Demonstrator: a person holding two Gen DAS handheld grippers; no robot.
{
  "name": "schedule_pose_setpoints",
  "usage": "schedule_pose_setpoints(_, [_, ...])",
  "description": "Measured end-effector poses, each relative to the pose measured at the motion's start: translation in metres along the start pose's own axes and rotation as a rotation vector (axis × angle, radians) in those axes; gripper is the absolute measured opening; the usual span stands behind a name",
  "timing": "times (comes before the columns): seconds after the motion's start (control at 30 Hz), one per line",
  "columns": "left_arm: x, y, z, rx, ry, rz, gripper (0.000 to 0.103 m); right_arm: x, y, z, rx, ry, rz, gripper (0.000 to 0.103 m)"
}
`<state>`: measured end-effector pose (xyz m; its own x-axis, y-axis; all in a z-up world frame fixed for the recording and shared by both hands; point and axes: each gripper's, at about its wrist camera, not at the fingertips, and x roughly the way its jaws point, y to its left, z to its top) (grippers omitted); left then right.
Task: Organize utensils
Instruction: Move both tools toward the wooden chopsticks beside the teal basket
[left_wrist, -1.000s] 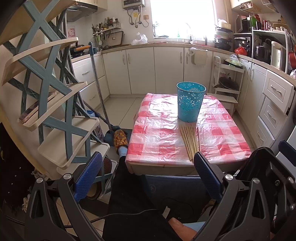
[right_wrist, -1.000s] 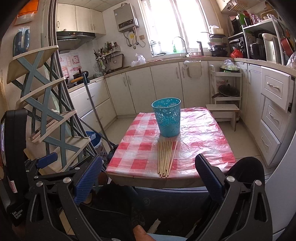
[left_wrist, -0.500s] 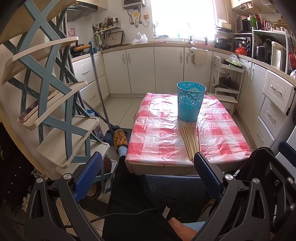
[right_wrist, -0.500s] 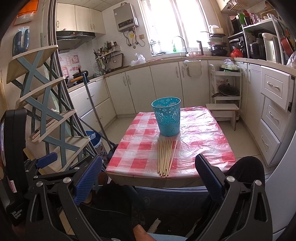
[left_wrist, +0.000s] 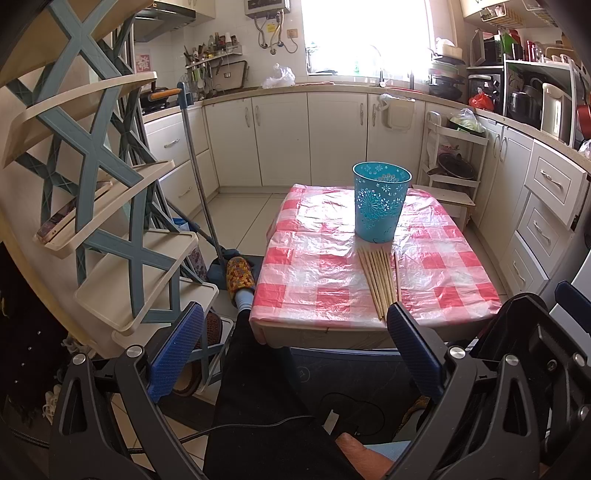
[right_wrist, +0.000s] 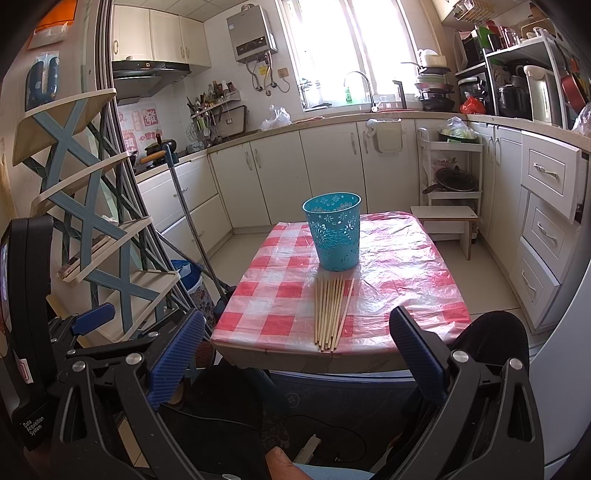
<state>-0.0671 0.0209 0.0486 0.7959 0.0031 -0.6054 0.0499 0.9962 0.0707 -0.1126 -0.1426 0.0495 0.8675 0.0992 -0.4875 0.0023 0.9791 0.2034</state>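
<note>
Basically both tools are parked off the table's near edge, nothing held: left gripper wide apart, right gripper wide apart too, likely waiting to start. Chopsticks lie in a neat row by the near edge of the table, ends toward the person, easy to pinch. Beyond them, almost touching, the blue cup stands upright mid-table; inside looks empty, bottom hidden.
</note>
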Motion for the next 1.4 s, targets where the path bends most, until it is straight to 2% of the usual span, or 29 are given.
schedule_pose_setpoints(0.43, [0.000,0.000,0.000,-0.001,0.002,-0.002,0.095,0.003,0.000,0.000,-0.006,0.033,-0.010,0.096])
schedule_pose_setpoints(0.63, [0.016,-0.003,-0.005,0.001,0.029,-0.015,0.095,0.015,-0.003,-0.003,-0.022,0.049,-0.029,0.096])
schedule_pose_setpoints(0.67, [0.021,-0.004,-0.005,0.002,0.032,-0.015,0.095,0.021,-0.004,-0.004,-0.026,0.055,-0.037,0.096])
schedule_pose_setpoints(0.73, [0.032,-0.006,-0.003,0.001,0.049,-0.020,0.095,0.042,-0.007,-0.001,-0.069,0.149,-0.098,0.096])
schedule_pose_setpoints(0.83, [0.058,-0.010,-0.001,0.008,0.099,-0.022,0.095,0.069,-0.020,0.002,-0.097,0.212,-0.163,0.096])
schedule_pose_setpoints(0.93, [0.085,-0.014,0.002,0.005,0.152,-0.023,0.095,0.102,-0.038,0.000,-0.052,0.250,-0.172,0.096])
schedule_pose_setpoints(0.97, [0.094,-0.015,0.004,0.002,0.168,-0.025,0.095,0.115,-0.045,-0.004,-0.018,0.256,-0.150,0.096])
schedule_pose_setpoints(1.07, [0.119,-0.019,0.008,-0.003,0.199,-0.020,0.095,0.152,-0.062,-0.011,-0.004,0.292,-0.152,0.095])
schedule_pose_setpoints(1.1, [0.125,-0.020,0.009,-0.003,0.207,-0.020,0.095,0.165,-0.067,-0.015,0.002,0.309,-0.146,0.093])
schedule_pose_setpoints(1.17, [0.140,-0.023,0.012,-0.003,0.221,-0.019,0.095,0.193,-0.071,-0.022,0.006,0.344,-0.136,0.072])
schedule_pose_setpoints(1.2, [0.148,-0.025,0.013,-0.001,0.231,-0.019,0.095,0.209,-0.075,-0.027,0.011,0.381,-0.135,0.068])
schedule_pose_setpoints(1.27, [0.163,-0.029,0.014,0.003,0.254,-0.019,0.095,0.237,-0.081,-0.033,0.034,0.422,-0.118,0.051])
schedule_pose_setpoints(1.4, [0.194,-0.034,0.014,0.003,0.295,-0.010,0.095,0.273,-0.089,-0.039,0.027,0.444,-0.125,0.040])
